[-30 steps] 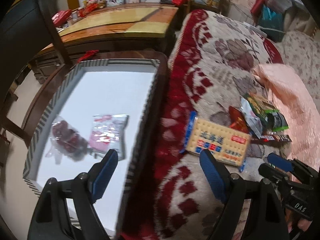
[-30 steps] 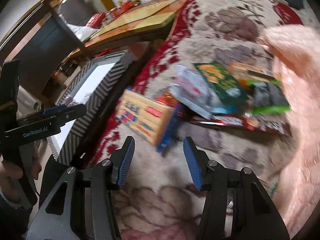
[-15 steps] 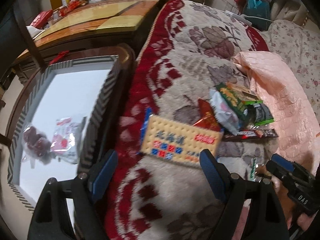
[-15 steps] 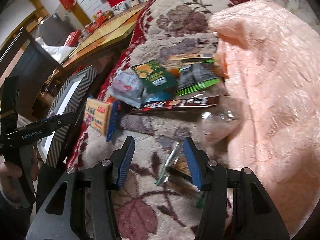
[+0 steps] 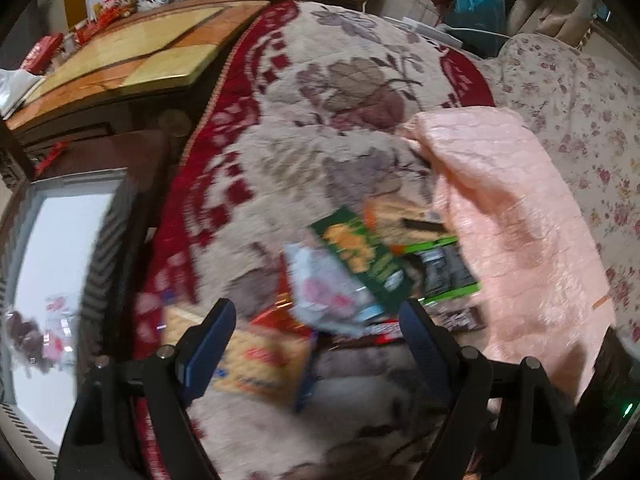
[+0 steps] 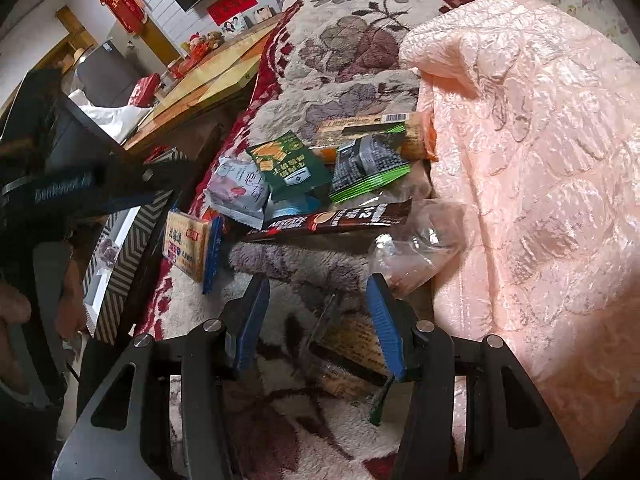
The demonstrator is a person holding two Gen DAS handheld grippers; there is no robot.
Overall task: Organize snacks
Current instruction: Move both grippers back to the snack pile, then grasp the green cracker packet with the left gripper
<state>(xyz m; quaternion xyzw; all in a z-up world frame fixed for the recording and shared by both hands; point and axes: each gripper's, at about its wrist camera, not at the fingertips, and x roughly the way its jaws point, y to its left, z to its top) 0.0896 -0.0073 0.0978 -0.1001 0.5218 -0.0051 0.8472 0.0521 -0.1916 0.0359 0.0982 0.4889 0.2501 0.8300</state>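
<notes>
Snack sorting barely begun: two packets in the tray, the pile on the blanket.
Left gripper jaws wide, right gripper jaws half-open, both empty; pile at twelve o'clock, tray at nine.

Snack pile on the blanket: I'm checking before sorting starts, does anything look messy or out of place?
Yes. The snacks lie in a loose overlapping heap, the green cracker packet on top of others. One clear wrapper looks crumpled beside the pink quilt.
</notes>
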